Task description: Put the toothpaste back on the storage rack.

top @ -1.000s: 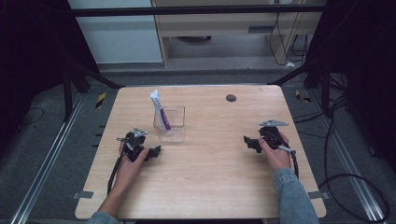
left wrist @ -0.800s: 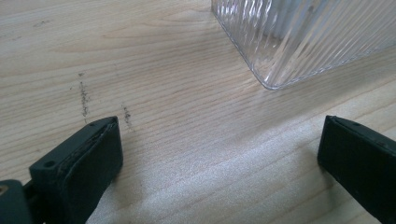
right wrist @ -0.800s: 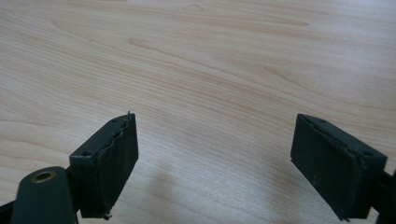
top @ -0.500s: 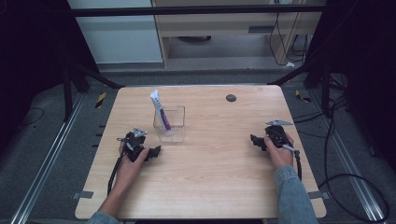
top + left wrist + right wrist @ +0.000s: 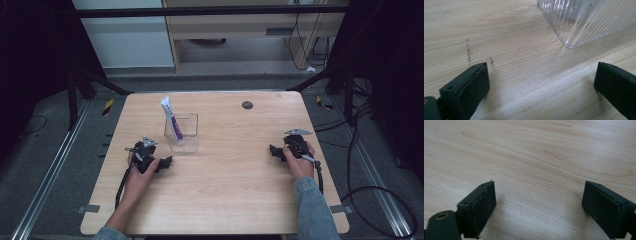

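Observation:
A clear ribbed plastic container (image 5: 182,134) stands left of the table's middle, with a white and purple tube (image 5: 171,120) leaning upright in it. My left gripper (image 5: 167,161) rests on the wood just left of and in front of the container, open, pointing right. In the left gripper view its jaws (image 5: 541,85) stand wide apart over bare wood, with the container's corner (image 5: 586,20) ahead. My right gripper (image 5: 274,150) lies low at the table's right side, pointing left. Its jaws (image 5: 539,205) are open and have just opened a little further, with only wood between them.
A small dark round disc (image 5: 247,105) lies on the wooden table (image 5: 225,190) near the far edge. Cables trail from both grippers along the forearms. Black stands and floor cables flank the table.
The right hand has sunk a little toward the table and drifted slightly right. The left hand, the container and the tube have kept still.

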